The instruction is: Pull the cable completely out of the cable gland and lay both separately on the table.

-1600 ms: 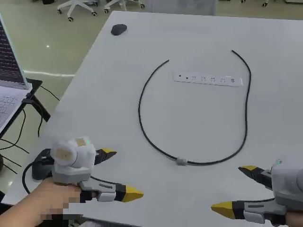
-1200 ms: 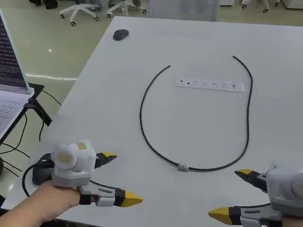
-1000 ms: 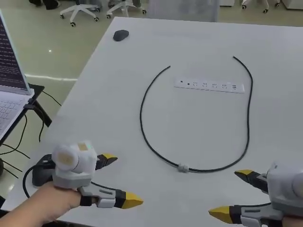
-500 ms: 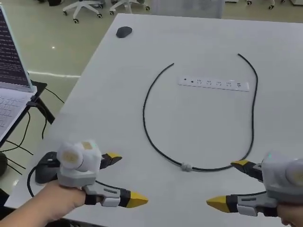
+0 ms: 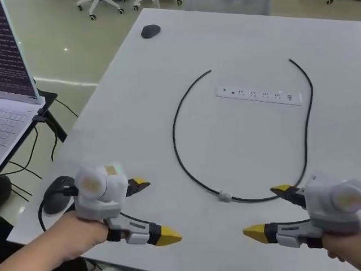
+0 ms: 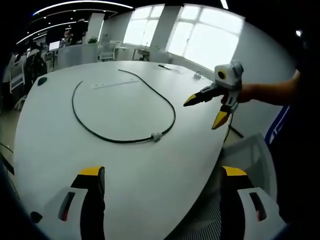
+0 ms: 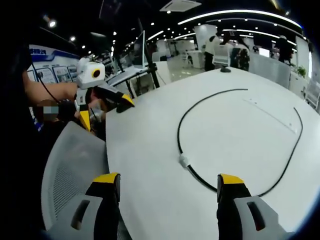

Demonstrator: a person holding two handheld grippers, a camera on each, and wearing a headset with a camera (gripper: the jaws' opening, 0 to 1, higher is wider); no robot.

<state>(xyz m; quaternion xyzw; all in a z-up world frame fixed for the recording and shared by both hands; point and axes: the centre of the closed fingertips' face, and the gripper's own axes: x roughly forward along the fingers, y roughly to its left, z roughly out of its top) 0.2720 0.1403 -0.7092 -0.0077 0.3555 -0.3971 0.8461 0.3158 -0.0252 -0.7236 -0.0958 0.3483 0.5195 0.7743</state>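
Left hand-held gripper (image 5: 163, 210) and right hand-held gripper (image 5: 259, 210) gape near a thin black cable (image 5: 176, 130) threading a small grey gland (image 5: 225, 196).

Bright, even overhead light on the white table (image 5: 130, 113); shadows are faint and soft. The black cable (image 5: 175, 127) reads crisp in the head view. Left gripper view: windows (image 6: 200, 35) blow out white. Right gripper view, dimmer room, ceiling lights (image 7: 220, 14) streaking; fisheye bends the table edge in both.

I counted one cable (image 5: 174, 121), one gland (image 5: 225, 196), one strip (image 5: 259, 95), one mouse (image 5: 150, 31), one laptop (image 5: 12, 68), and two grippers: left gripper (image 5: 163, 210), right gripper (image 5: 259, 210).
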